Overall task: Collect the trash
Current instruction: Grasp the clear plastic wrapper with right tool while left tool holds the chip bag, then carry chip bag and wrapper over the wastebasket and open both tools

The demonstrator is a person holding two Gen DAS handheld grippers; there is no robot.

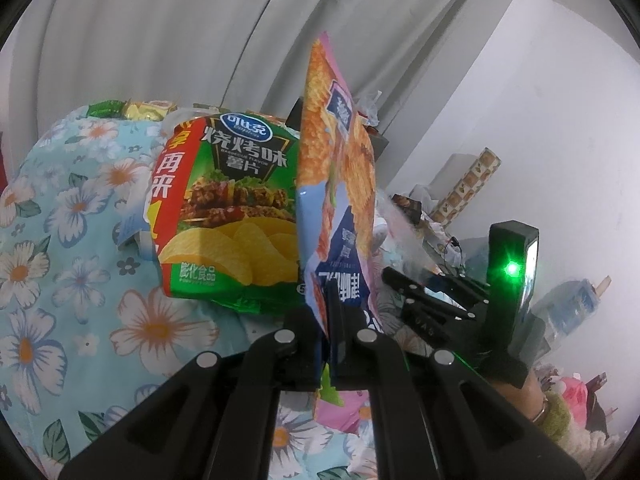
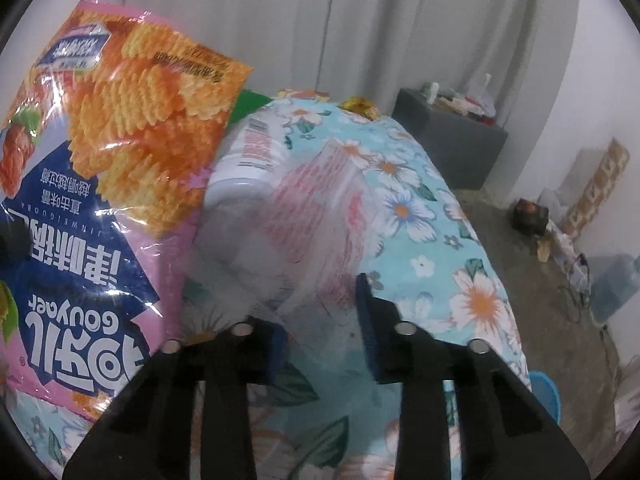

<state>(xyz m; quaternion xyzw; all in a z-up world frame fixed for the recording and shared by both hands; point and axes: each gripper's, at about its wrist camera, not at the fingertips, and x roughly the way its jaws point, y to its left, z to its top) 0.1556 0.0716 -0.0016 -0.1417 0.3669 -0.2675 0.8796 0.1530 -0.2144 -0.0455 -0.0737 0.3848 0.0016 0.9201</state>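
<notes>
The pink bag (image 2: 92, 184) is glossy plastic film, creased and throwing glare. The green bag (image 1: 228, 216) has the same shiny film. The floral bedspread (image 2: 436, 248) is soft matt cloth. Both grippers are matt black plastic with bright metal pins. The curtain (image 1: 160, 32) is dull cloth.

The left gripper (image 1: 330, 320) holds the pink snack bag (image 1: 340, 168) upright by its near edge, and just left of that bag the barbecue chip bag (image 1: 228, 216) lies on the flowered bedsheet (image 1: 72, 240). From the right wrist view, the right gripper (image 2: 320, 336) hangs over the sheet with the pink bag on its left and a blurred plastic wrapper (image 2: 304, 216) just beyond its tips. Behind that lies a bottle (image 2: 256, 152), and far right a dark cabinet (image 2: 452, 148) stands against the curtain (image 2: 360, 20).
</notes>
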